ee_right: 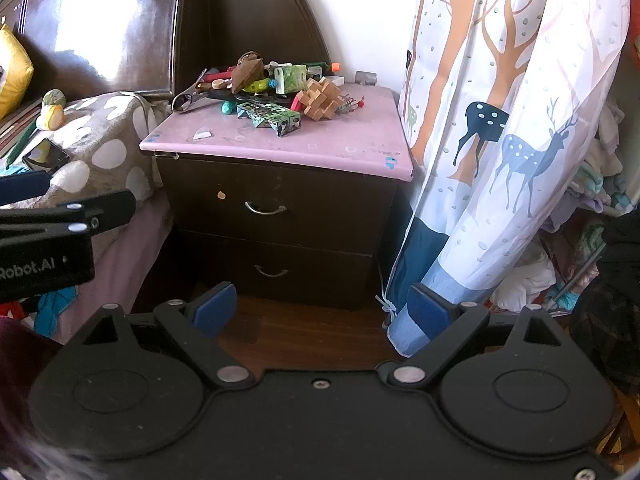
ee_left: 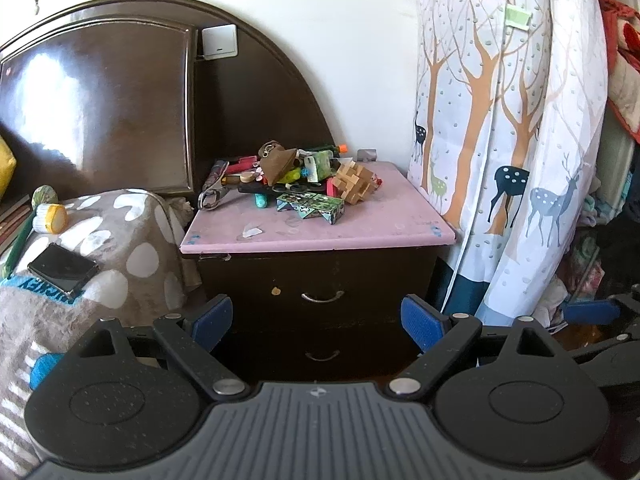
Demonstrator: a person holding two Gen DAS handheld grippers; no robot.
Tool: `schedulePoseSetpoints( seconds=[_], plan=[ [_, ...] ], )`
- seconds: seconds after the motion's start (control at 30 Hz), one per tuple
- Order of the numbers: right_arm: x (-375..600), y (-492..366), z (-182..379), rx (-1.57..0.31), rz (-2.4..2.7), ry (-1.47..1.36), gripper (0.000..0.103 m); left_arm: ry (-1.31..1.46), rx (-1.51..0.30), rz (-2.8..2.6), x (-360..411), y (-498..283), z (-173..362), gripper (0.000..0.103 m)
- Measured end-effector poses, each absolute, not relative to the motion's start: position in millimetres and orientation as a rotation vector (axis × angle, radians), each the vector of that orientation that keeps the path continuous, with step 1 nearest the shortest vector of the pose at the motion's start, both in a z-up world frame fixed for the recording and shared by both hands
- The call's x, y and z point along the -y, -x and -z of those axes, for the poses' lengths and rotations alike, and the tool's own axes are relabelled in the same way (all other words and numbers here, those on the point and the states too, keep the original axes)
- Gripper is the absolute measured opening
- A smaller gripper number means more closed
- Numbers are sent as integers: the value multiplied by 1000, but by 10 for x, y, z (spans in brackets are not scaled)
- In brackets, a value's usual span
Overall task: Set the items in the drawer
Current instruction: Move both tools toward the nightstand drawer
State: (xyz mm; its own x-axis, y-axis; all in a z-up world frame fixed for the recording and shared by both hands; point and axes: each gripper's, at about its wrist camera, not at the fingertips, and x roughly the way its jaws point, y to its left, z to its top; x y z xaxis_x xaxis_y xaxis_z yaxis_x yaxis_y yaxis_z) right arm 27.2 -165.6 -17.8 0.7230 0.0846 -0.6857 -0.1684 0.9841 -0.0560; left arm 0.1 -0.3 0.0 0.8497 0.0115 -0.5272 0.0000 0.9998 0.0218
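So we're right at the start here: both drawers of the nightstand [ee_right: 280, 200] are closed and nothing's picked up. Left gripper [ee_left: 318, 320] and right gripper [ee_right: 320, 312] both hang back from it, fingers spread wide, holding nothing. The toy pile [ee_right: 276, 92] sits on the pink top toward the back. Next move, we reckon, is hooking the upper drawer handle [ee_right: 265, 210] and pulling it open before grabbing anything.

A jumbled toy pile [ee_left: 296, 184] sits atop the nightstand, above two shut drawers [ee_right: 266, 210].
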Motion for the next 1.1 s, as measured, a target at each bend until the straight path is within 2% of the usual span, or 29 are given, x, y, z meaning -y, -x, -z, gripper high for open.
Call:
schedulePoseSetpoints(
  seconds=[1.1],
  plan=[
    [1649,-315,227,-741,-156,125,94,3,-567,-22,-27,-39,50,92]
  ],
)
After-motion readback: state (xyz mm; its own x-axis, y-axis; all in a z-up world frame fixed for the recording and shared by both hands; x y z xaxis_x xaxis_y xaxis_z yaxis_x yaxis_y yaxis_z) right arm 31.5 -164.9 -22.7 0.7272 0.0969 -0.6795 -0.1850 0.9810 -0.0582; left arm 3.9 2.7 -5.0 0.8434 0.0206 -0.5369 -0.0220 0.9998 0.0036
